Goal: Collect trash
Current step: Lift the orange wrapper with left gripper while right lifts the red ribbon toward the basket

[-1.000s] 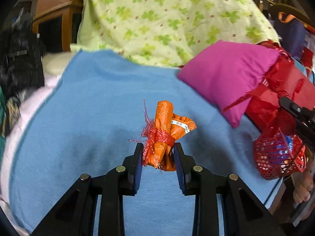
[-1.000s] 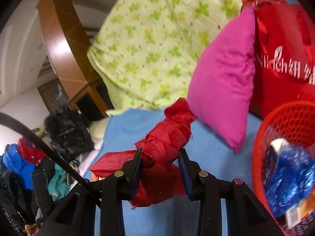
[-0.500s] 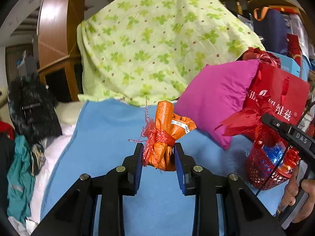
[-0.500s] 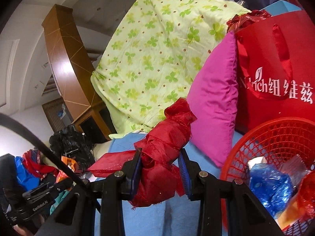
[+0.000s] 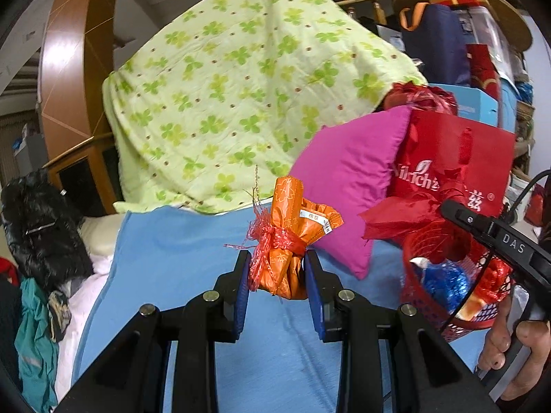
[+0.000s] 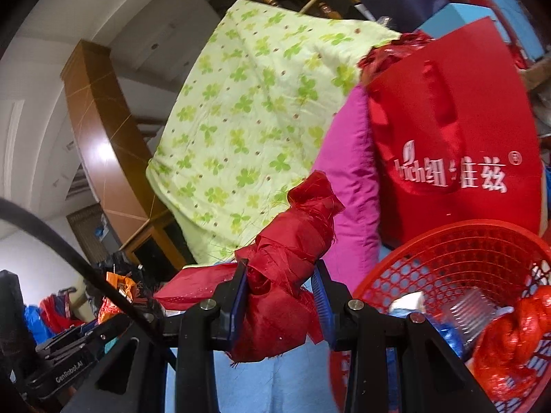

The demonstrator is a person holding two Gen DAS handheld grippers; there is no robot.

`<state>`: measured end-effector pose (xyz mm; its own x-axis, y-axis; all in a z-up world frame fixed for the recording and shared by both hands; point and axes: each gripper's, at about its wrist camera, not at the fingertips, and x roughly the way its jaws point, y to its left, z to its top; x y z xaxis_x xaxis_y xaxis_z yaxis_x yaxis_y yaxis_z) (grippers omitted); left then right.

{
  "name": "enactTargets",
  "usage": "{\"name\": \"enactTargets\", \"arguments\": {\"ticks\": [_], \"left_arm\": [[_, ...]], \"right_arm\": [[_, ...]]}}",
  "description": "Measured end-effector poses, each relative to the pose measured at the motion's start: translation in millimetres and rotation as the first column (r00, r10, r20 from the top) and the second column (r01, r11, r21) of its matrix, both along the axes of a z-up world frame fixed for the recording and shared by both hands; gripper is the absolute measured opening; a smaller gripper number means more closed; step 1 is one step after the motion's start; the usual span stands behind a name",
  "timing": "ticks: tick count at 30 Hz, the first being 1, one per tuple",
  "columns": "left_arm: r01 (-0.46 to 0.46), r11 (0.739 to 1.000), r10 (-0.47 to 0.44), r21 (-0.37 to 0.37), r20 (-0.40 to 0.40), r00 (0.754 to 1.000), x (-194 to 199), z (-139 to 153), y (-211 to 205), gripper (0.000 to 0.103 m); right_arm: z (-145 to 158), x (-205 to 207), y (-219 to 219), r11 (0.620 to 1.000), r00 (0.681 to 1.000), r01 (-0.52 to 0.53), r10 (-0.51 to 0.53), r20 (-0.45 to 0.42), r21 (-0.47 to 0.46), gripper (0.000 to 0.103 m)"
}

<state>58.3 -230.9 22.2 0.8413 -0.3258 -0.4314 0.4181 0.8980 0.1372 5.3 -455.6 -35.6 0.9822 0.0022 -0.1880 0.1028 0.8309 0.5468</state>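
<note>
My left gripper (image 5: 277, 275) is shut on an orange wrapper bundle (image 5: 287, 244) tied with red mesh, held above the blue blanket (image 5: 165, 251). My right gripper (image 6: 280, 296) is shut on a crumpled red wrapper (image 6: 286, 275), held just left of a red plastic basket (image 6: 458, 251). The basket holds blue, silver and red trash and also shows in the left wrist view (image 5: 427, 296) at the right, with the right gripper and its red wrapper (image 5: 409, 216) above its rim.
A magenta pillow (image 5: 347, 179), a red shopping bag (image 5: 458, 158) and a green clover quilt (image 5: 241, 93) stand behind the blanket. A black jacket (image 5: 41, 220) and teal clothing (image 5: 34, 337) lie at the left. A wooden cabinet (image 6: 103, 158) is behind.
Both grippers have risen and tilted up with their wrappers still held. The right gripper has moved closer to the basket, now over its rim.
</note>
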Motion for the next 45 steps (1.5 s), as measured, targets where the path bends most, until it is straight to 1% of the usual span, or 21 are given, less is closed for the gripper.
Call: {"name": "enactTargets", "arguments": {"ticks": [8, 16, 23, 27, 33, 39, 45], "left_arm": [[0.078, 0.997, -0.079, 0.021, 0.017, 0.997, -12, 3, -42, 0.033], [0.138, 0.99, -0.139, 0.042, 0.022, 0.99, -21, 3, -71, 0.033], [0.178, 0.983, -0.178, 0.049, -0.003, 0.984, -20, -2, -90, 0.033], [0.201, 0.978, -0.201, 0.055, -0.012, 0.98, -19, -7, -100, 0.033], [0.242, 0.968, -0.241, 0.063, -0.034, 0.97, -17, -15, -117, 0.033], [0.317, 0.948, -0.314, 0.019, -0.097, 0.944, -8, -22, -133, 0.033], [0.419, 0.906, -0.424, -0.067, -0.183, 0.887, -1, -35, -150, 0.033]], "right_arm": [[-1, -19, -26, 0.997, 0.998, 0.066, -0.067, 0.023, 0.04, 0.038], [-2, -33, -45, 0.992, 0.993, 0.107, -0.109, 0.034, 0.066, 0.038], [-5, -43, -56, 0.988, 0.99, 0.133, -0.136, 0.034, 0.079, 0.038], [-7, -44, -62, 0.986, 0.989, 0.147, -0.149, 0.02, 0.083, 0.038], [-12, -44, -76, 0.977, 0.983, 0.182, -0.182, -0.006, 0.115, 0.038], [-20, -50, -96, 0.958, 0.971, 0.239, -0.238, -0.029, 0.157, 0.038], [-26, -50, -106, 0.946, 0.964, 0.265, -0.258, -0.06, 0.185, 0.038]]}}
